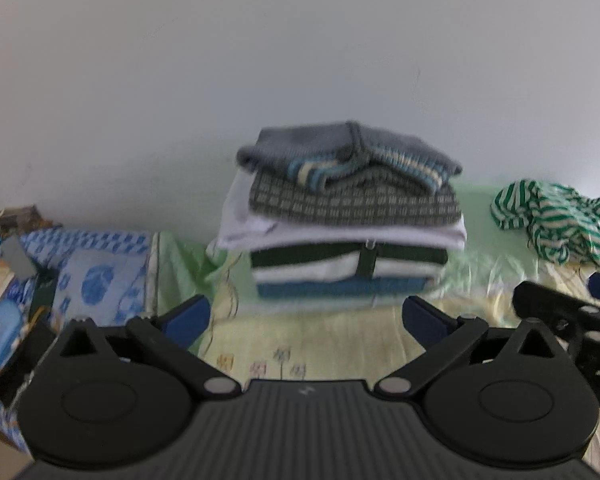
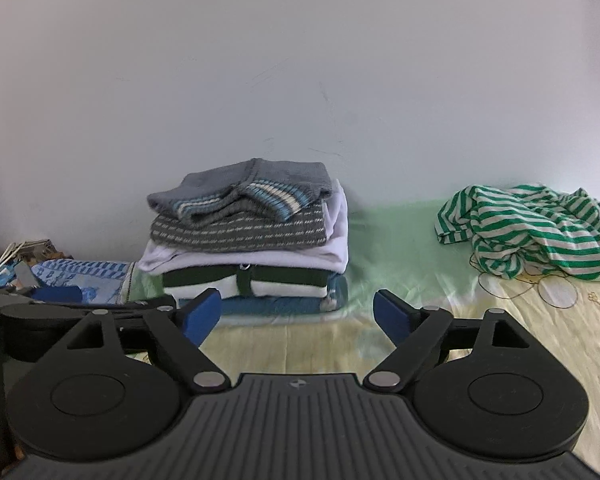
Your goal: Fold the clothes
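- Both grippers stood with their jaws wide apart and nothing between them: the left gripper (image 1: 306,316) faced the stack, and the right gripper (image 2: 298,314) hung close beside it, a little to its right.
- The stack of folded clothes (image 2: 246,240) sat on the bed against the white wall (image 2: 300,80), a grey knitted sweater (image 1: 348,152) with blue and cream striped cuffs lying on top.
- I judged that one garment had been finished and that the hands were between items, free to take up the next.
- The only unfolded piece in sight was the green-and-white striped garment (image 2: 528,232), crumpled in a heap on the bedsheet (image 2: 300,344), well apart from the stack and off to the right.
- The next move called, to my mind, for both grippers to swing right, find two edges or corners of that heap, and draw it out flat on the sheet.
- Between stack and heap lay a bare stretch of pale green and yellow sheet, enough room for spreading, I thought.
- To the left a blue patterned pillow (image 1: 96,272) and some clutter (image 1: 4,264) crowded the bed's end, so little room lay that way.
- The wall ran just behind both stack and heap, which limited any reach past them.
- A thin dark cord (image 2: 540,288) looped on the sheet beside the heap could snag a finger.
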A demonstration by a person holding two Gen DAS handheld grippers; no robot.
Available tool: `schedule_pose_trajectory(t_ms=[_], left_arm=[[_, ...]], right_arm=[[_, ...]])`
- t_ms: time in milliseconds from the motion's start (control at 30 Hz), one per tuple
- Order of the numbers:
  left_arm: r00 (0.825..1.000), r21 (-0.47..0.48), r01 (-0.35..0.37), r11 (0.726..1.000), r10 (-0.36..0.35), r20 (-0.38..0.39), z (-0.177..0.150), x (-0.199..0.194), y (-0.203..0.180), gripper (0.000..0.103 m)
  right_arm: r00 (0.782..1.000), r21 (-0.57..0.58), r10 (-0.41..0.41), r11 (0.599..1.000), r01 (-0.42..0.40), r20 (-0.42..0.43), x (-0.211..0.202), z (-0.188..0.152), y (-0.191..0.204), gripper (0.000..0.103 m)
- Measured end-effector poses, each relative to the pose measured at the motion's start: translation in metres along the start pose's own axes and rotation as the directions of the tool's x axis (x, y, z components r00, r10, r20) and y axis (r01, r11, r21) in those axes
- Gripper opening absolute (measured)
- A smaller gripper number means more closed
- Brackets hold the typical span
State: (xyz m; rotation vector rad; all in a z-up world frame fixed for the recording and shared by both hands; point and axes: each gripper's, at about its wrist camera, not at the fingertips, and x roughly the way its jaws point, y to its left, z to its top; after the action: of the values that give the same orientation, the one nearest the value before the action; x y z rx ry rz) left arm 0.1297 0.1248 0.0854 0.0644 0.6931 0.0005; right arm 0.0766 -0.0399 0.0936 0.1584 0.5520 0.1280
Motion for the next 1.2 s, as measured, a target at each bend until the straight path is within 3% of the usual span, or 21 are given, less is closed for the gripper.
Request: schedule_pose_trajectory(t_ms=[133,433,767,1033,1200], left_arm=[[0.999,-0.008,-0.018,1.000,0.017,-0.031,-0.019,-0.009,0.002,0.102],[0.997,-0.027,-0.056,0.998,0.054,-0.049,-0.050,-0.040,0.013,0.102],[0.991,-0.009,-0.087,0.996,0.086,-0.106,-0.078,-0.060,0.015,0.102],[0.986,0.007,-0.122,0.992,0.122,-0.116,-0.097,-0.081,0.009,0.102],[0.976,0.013,-0.185,0.983,0.185,-0.113,-0.106,-0.100,-0.001,0.102]], right_arm=[[0.999,-0.041,-0.038,0.998,0.039,0.023,0.005,-0.020,0.003,0.093],[0.998,0.019,-0.051,0.998,0.052,-0.033,-0.020,-0.037,0.006,0.093],[0.990,0.016,-0.135,0.991,0.136,-0.048,-0.042,-0.061,0.002,0.092],[0.990,-0.035,-0.066,0.997,0.062,-0.127,-0.043,-0.066,-0.002,0.091],[0.987,-0.064,-0.012,0.998,0.002,-0.162,-0.061,-0.066,-0.007,0.091]])
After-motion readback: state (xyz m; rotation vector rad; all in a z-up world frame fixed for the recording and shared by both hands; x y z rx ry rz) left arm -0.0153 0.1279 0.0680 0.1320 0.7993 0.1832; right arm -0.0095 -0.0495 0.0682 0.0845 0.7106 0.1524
